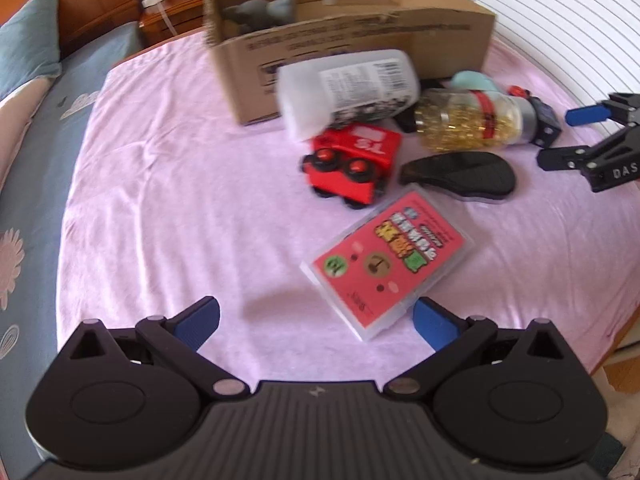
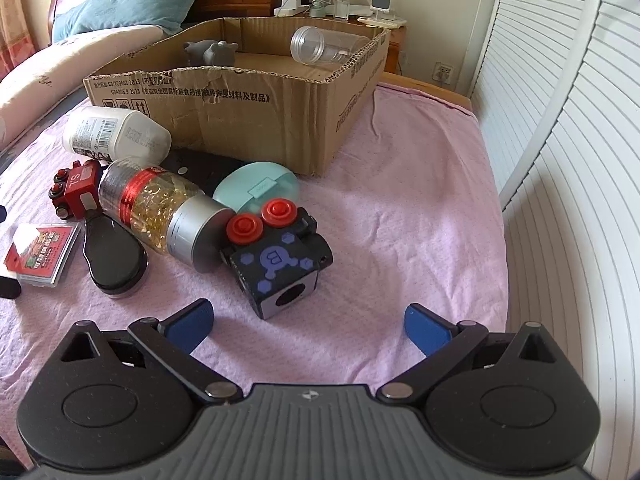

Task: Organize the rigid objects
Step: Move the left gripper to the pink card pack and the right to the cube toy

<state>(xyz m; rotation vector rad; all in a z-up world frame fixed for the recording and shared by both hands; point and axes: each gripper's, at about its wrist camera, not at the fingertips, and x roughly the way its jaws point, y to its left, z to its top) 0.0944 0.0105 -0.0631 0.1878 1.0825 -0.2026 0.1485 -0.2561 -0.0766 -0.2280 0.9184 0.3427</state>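
Observation:
On the pink cloth lie a red card case [image 1: 390, 262] [image 2: 40, 254], a red toy truck [image 1: 352, 164] [image 2: 76, 190], a black oval case [image 1: 460, 174] [image 2: 114, 254], a jar of gold capsules [image 1: 472, 120] [image 2: 160, 208], a white bottle [image 1: 348, 88] [image 2: 116, 132], a teal round case [image 2: 258, 188] and a black cube with red buttons [image 2: 280, 256]. My left gripper [image 1: 316, 322] is open, just short of the card case. My right gripper [image 2: 308, 322] is open, just short of the cube; it also shows in the left wrist view [image 1: 568, 136].
A cardboard box [image 2: 256, 120] [image 1: 360, 36] stands behind the pile, holding a grey toy [image 2: 210, 52] and a clear plastic jar [image 2: 320, 46]. A white louvred door [image 2: 568, 160] is on the right. Pillows [image 2: 132, 0] and a nightstand lie beyond.

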